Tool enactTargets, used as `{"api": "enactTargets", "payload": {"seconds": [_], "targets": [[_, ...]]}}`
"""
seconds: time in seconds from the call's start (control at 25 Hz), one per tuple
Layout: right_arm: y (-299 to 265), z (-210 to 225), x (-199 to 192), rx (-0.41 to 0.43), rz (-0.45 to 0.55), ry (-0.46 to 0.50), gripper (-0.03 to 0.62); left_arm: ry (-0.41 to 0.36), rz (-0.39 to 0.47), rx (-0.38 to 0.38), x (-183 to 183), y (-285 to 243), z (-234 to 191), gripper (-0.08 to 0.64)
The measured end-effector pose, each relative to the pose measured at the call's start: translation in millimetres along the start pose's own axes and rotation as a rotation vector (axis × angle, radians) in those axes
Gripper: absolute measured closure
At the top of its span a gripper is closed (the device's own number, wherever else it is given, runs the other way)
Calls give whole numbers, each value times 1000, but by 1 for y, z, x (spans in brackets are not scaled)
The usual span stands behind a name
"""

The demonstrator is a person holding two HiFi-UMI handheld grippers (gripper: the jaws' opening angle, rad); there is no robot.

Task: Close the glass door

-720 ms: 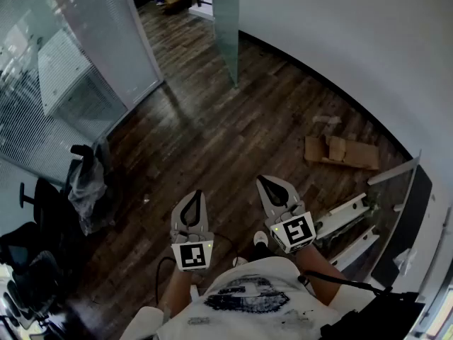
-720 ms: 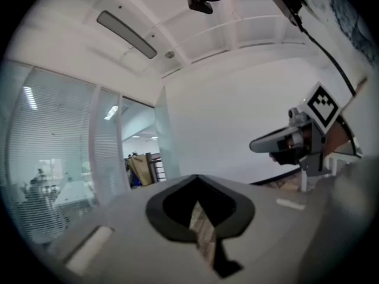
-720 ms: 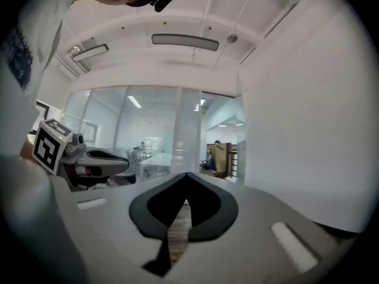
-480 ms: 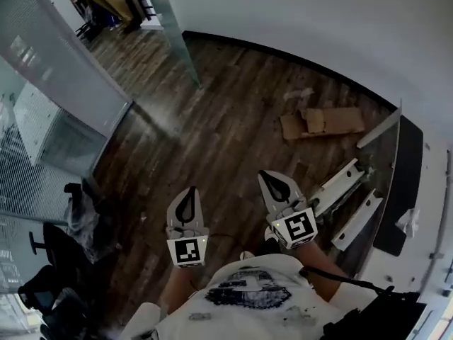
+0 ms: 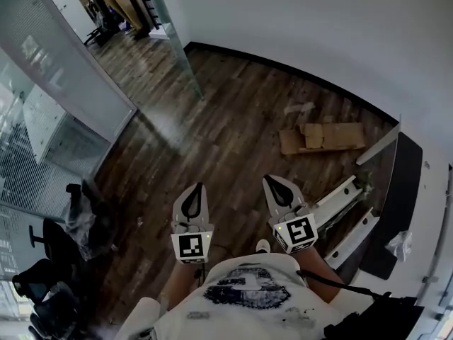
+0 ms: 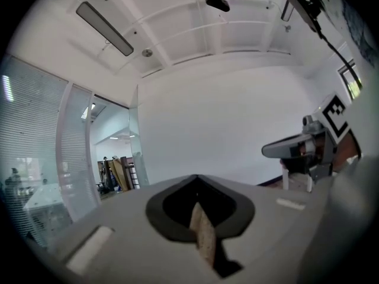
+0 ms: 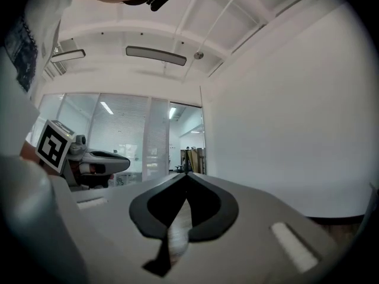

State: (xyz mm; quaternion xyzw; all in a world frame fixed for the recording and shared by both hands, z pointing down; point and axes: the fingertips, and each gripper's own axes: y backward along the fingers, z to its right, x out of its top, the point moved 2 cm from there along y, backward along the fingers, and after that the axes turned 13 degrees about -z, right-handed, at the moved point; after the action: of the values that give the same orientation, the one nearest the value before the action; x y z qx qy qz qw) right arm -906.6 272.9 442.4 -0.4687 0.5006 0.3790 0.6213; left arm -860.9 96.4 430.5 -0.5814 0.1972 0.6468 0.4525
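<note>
You hold your left gripper (image 5: 192, 192) and right gripper (image 5: 277, 185) side by side, each with its jaws pressed together on nothing. Well ahead across the wooden floor (image 5: 226, 133), the glass door (image 5: 178, 44) stands swung open by the white wall (image 5: 318, 27).

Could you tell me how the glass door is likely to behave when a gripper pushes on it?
The glass door is a frosted pane standing open, so it will probably feel stiff and heavy, swinging rather than flexing. Its smooth face looks slippery, so the shut fingers of the right gripper may slide. Being glass, it likely wants a gentle push.
</note>
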Motion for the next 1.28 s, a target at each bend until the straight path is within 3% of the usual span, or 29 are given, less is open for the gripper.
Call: {"api": "enactTargets", "payload": {"seconds": [0.6, 0.92, 1.28], "targets": [[-30, 69, -3, -17, -17, -16, 586, 6, -33, -10, 14, -63, 22, 557], [-93, 105, -5, -27, -51, 0, 586, 35, -41, -7, 5, -139, -8, 557], [-230, 154, 29, -10, -86, 10, 588, 21, -50, -10, 20, -265, -85, 557]]}}
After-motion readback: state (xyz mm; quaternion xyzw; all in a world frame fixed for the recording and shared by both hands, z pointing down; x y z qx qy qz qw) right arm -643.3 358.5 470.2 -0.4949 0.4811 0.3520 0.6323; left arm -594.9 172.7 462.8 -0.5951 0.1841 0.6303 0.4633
